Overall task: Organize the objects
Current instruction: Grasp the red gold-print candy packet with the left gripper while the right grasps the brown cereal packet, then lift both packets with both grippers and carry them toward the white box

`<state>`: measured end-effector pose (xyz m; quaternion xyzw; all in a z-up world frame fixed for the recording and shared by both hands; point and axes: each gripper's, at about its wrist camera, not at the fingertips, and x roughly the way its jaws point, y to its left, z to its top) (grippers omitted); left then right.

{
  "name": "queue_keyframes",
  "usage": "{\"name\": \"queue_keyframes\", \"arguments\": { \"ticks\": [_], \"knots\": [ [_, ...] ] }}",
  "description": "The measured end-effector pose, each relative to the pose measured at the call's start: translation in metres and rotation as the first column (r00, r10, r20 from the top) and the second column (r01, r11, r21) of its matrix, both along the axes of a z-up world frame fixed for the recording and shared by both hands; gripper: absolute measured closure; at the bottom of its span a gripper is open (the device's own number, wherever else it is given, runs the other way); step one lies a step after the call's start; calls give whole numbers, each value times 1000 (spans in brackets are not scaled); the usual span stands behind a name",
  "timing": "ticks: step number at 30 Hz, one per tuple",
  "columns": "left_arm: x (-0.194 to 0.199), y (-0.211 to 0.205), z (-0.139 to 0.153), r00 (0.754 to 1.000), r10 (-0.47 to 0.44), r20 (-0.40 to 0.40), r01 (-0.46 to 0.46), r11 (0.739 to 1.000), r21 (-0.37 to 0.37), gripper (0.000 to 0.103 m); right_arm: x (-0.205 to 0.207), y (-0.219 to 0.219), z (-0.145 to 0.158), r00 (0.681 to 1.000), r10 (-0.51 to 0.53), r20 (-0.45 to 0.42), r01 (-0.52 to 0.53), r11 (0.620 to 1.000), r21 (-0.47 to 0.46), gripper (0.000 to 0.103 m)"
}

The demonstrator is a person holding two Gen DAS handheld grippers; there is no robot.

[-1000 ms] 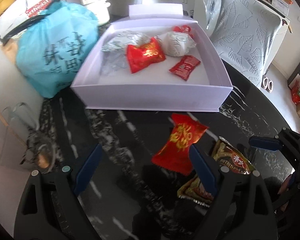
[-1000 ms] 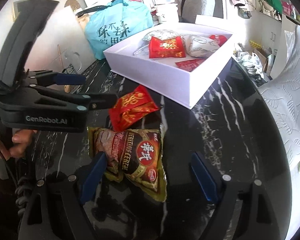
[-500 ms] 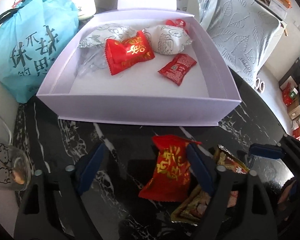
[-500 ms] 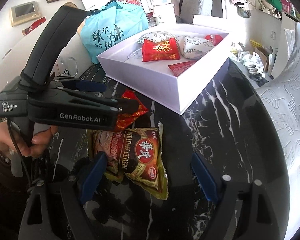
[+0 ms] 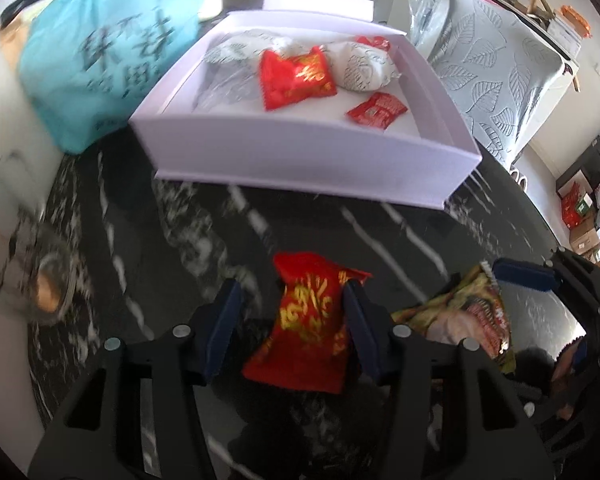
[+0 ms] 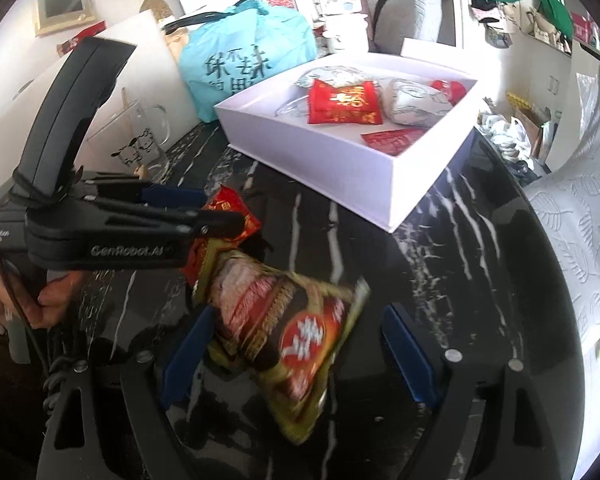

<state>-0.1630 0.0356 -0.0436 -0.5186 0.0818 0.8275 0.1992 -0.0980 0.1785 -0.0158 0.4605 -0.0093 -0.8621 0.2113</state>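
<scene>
A red snack packet [image 5: 312, 320] lies on the black marble table between the fingers of my left gripper [image 5: 290, 308], whose jaws are partly closed around it; the right pad touches it, the left is apart. In the right wrist view the left gripper [image 6: 204, 216] covers most of that red packet [image 6: 230, 210]. A brown and gold cereal packet [image 6: 284, 320] lies between the wide-open fingers of my right gripper [image 6: 296, 332]; it also shows in the left wrist view [image 5: 472, 316]. The white box [image 5: 300, 156] behind holds several packets.
A blue plastic bag [image 5: 100, 52] stands left of the box. A clear glass mug [image 6: 140, 140] sits at the table's left edge. A leaf-patterned chair back [image 5: 496, 68] is beyond the box on the right. A white board [image 6: 80, 92] leans behind the mug.
My left gripper has narrowed around the red packet and shifted. The cereal packet has shifted and tilted between the right gripper's fingers; both views are blurred by motion.
</scene>
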Motion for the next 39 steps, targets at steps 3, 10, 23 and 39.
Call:
{"name": "queue_keyframes", "arguments": {
  "ticks": [3, 10, 23, 39],
  "knots": [
    [12, -14, 0, 999, 35, 5, -35, 999, -2, 51, 3, -11, -4, 1000, 25, 4, -25, 1000, 8, 16],
    [36, -36, -8, 998, 69, 1, -69, 997, -20, 51, 16, -34, -9, 997, 69, -31, -67, 996, 61, 18],
    [42, -36, -11, 996, 75, -46, -76, 997, -8, 46, 25, -33, -13, 998, 50, -42, -46, 995, 93, 32],
    [47, -35, -16, 990, 62, -126, -62, 998, 9, 40, 27, -26, -18, 993, -80, -91, 91, 988, 128, 23]
  ]
}}
